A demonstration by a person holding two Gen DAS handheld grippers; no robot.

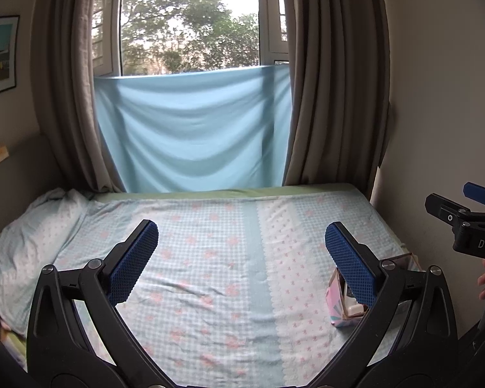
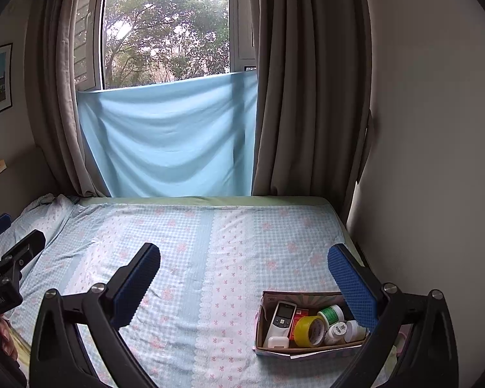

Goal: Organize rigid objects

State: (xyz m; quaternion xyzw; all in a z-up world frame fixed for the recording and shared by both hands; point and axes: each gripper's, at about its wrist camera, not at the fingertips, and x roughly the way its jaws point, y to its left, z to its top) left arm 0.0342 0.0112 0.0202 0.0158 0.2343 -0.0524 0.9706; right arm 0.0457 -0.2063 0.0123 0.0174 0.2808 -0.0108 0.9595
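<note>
A cardboard box [image 2: 259, 323] sits on the bed at the right, near the front edge. It holds a white remote [image 2: 281, 318], a roll of yellow tape [image 2: 309, 330], a green-lidded bottle [image 2: 331, 313], white bottles [image 2: 338, 332], a red packet and a small white case [image 2: 276, 342]. My right gripper [image 2: 244, 268] is open and empty, above the bed, its right finger over the box's right end. My left gripper [image 1: 242, 242] is open and empty; the box [image 1: 338, 294] shows behind its right finger. The right gripper [image 1: 462, 213] also shows at that view's right edge.
The bed [image 2: 190, 258] has a blue checked floral sheet. A rumpled pillow [image 1: 32, 226] lies at the left. Brown curtains [image 2: 310, 97], a hanging light-blue cloth [image 2: 168, 135] and a window stand behind the bed. A wall [image 2: 436, 161] bounds the right side.
</note>
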